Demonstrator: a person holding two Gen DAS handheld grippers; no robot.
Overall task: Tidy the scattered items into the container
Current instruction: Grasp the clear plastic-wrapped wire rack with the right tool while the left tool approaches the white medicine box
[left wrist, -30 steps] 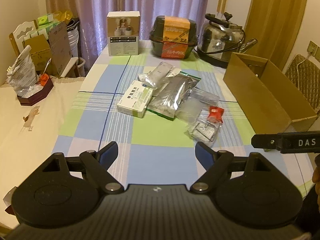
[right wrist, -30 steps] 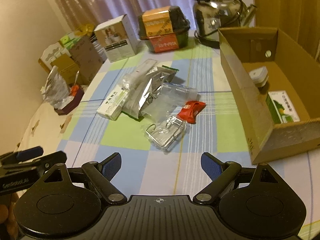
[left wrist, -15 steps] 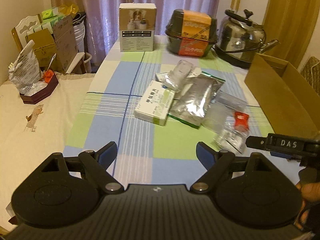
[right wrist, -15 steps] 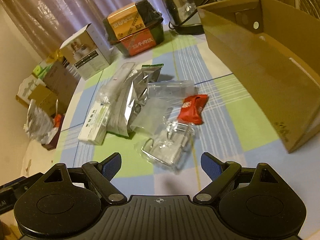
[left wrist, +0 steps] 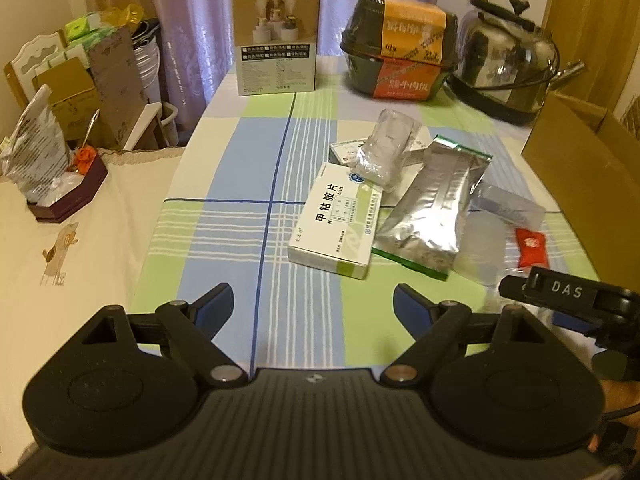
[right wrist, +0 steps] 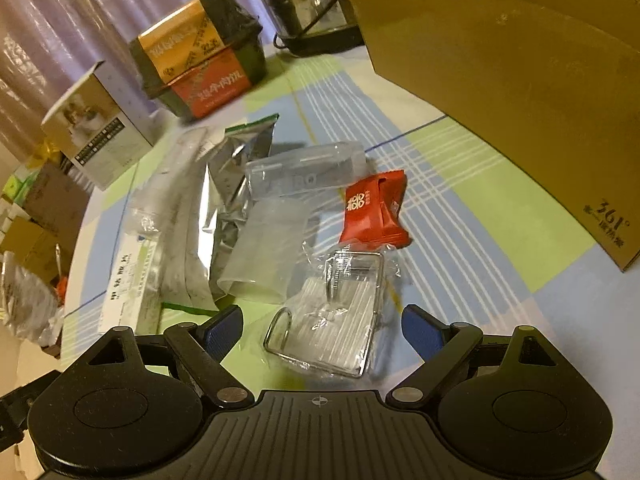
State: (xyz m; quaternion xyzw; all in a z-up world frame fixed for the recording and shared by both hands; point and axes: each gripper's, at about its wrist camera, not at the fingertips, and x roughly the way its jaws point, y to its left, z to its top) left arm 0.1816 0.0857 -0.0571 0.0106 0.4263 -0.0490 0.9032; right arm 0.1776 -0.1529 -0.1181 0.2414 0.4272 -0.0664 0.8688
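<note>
A pile of small items lies on the checked tablecloth: a white medicine box [left wrist: 340, 224], a silver foil pouch [left wrist: 434, 204], a clear wrapped pack [left wrist: 384, 152], a red sachet [right wrist: 374, 210] and a clear bag with a metal hook [right wrist: 332, 320]. The cardboard box [right wrist: 516, 92] stands at the right. My right gripper [right wrist: 322, 324] is open, low over the hook bag, which lies between its fingers. My left gripper [left wrist: 314, 306] is open above bare cloth, just short of the medicine box. In the left wrist view, part of the right gripper [left wrist: 568, 300] shows at the right edge.
At the table's far end stand a white product box [left wrist: 276, 40], a black and orange food container [left wrist: 400, 48] and a steel kettle [left wrist: 508, 68]. A cream-covered surface [left wrist: 60, 280] with a bag and boxes adjoins on the left.
The right gripper has dropped and moved forward until the hook bag lies between its open fingers. The left gripper has advanced toward the medicine box. Both stayed open.
</note>
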